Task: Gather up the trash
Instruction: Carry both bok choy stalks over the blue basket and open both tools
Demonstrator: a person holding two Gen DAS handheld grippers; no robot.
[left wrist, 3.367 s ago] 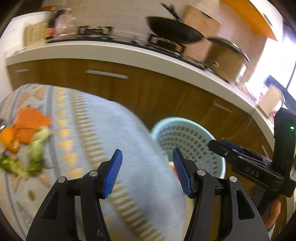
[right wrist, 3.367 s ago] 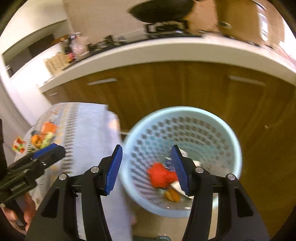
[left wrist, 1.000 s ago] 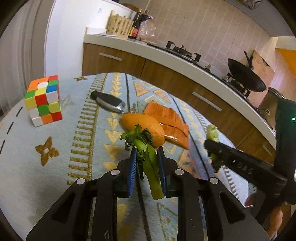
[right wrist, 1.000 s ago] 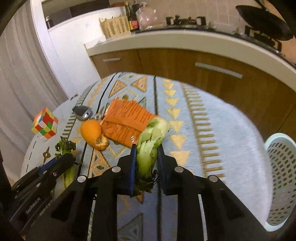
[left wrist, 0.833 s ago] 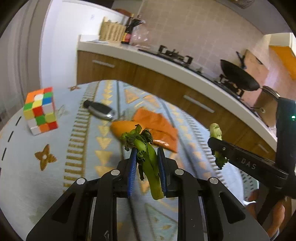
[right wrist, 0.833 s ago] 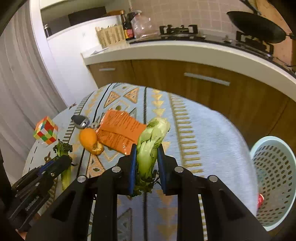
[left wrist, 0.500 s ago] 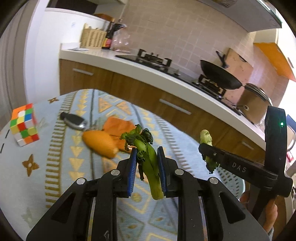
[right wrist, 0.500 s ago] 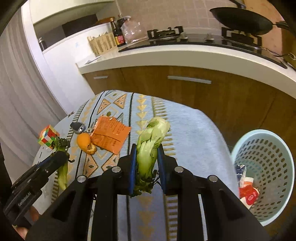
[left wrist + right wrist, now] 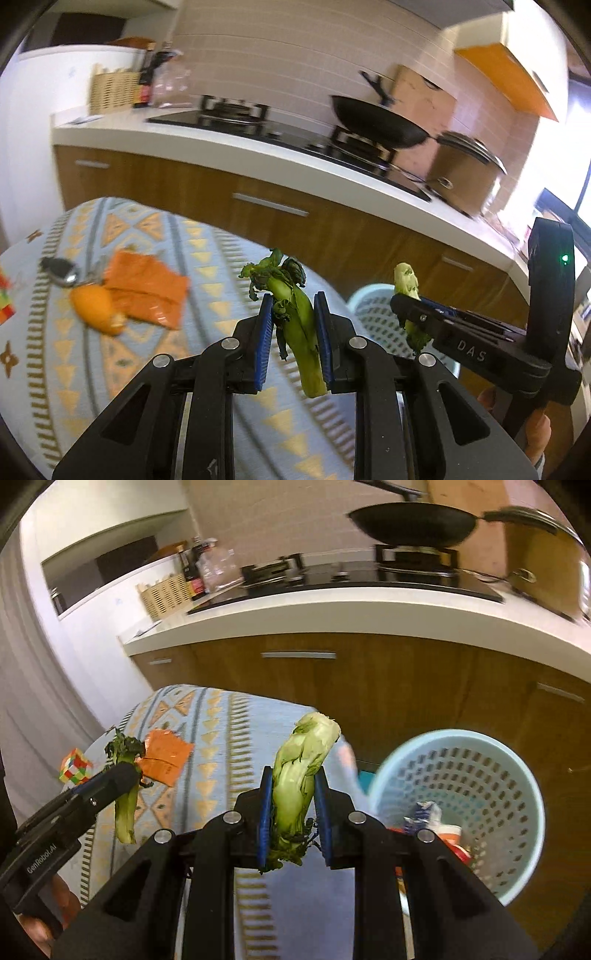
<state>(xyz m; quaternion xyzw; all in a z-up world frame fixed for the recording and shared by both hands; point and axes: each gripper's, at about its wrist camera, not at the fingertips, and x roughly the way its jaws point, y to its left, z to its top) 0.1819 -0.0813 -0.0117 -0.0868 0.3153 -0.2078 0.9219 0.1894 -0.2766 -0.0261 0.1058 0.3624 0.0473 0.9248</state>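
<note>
My left gripper [image 9: 291, 325] is shut on a dark green vegetable stalk [image 9: 295, 317], held above the patterned table [image 9: 184, 369]. My right gripper [image 9: 292, 805] is shut on a pale green bok choy piece [image 9: 299, 775], held near the table's right edge. A light blue perforated trash basket [image 9: 461, 812] stands on the floor right of the table, with several wrappers inside. It also shows in the left wrist view [image 9: 373, 314] behind the right gripper [image 9: 406, 314]. An orange wrapper [image 9: 147, 288] and an orange peel [image 9: 96, 310] lie on the table.
A car key [image 9: 59, 269] lies beside the peel. A Rubik's cube [image 9: 75, 768] sits at the table's left. Wooden kitchen cabinets [image 9: 369, 672] with a white counter, a stove and a black wok [image 9: 410, 520] stand behind the table and basket.
Both grippers have lifted from the table with their vegetables and swung right toward the basket. The basket now looms larger in the right wrist view.
</note>
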